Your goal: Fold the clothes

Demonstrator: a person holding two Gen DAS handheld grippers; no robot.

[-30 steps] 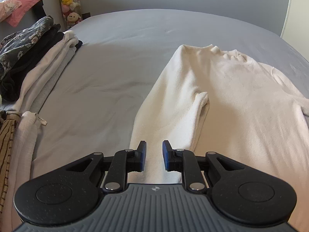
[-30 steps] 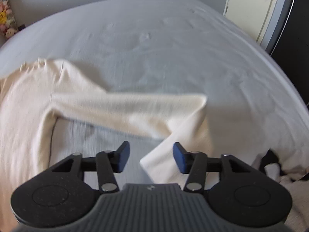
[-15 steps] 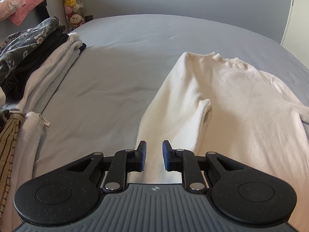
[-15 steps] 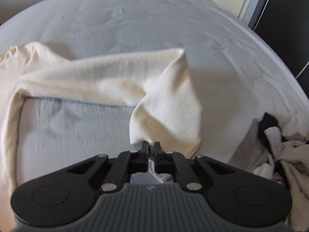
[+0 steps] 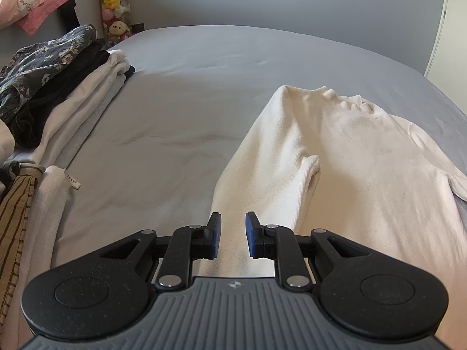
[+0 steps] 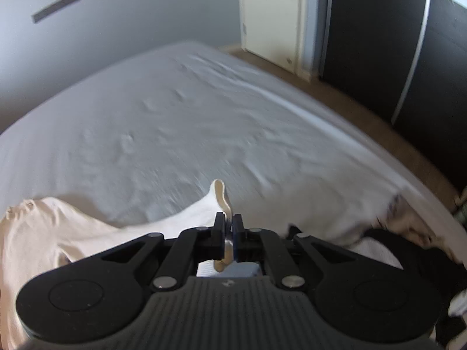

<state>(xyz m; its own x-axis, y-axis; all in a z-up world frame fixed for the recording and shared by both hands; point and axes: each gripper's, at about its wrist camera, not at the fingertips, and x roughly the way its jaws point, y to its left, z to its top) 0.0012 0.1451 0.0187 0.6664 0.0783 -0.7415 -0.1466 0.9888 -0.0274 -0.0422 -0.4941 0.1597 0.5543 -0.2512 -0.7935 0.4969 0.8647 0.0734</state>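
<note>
A cream long-sleeved sweater (image 5: 364,157) lies spread on the grey bed (image 5: 181,93), collar at the far end. Its left sleeve (image 5: 294,192) is folded over the body, cuff up. My left gripper (image 5: 232,234) is open and empty, hovering over the sweater's near left edge. In the right wrist view, my right gripper (image 6: 229,237) is shut on the sweater's right sleeve (image 6: 216,201) near the cuff and holds it raised above the bed; the sleeve trails down left to the sweater body (image 6: 38,239).
A stack of folded clothes (image 5: 67,87) lies along the bed's left side, with a striped garment (image 5: 14,221) nearer. Plush toys (image 5: 115,3) stand at the far left corner. Dark and white clothes (image 6: 394,245) lie at the bed's right edge by a dark wardrobe (image 6: 408,43).
My right gripper closed on the right sleeve and lifted it, tilting up so the view swung towards the wardrobe. My left gripper stayed open and drew back slightly.
</note>
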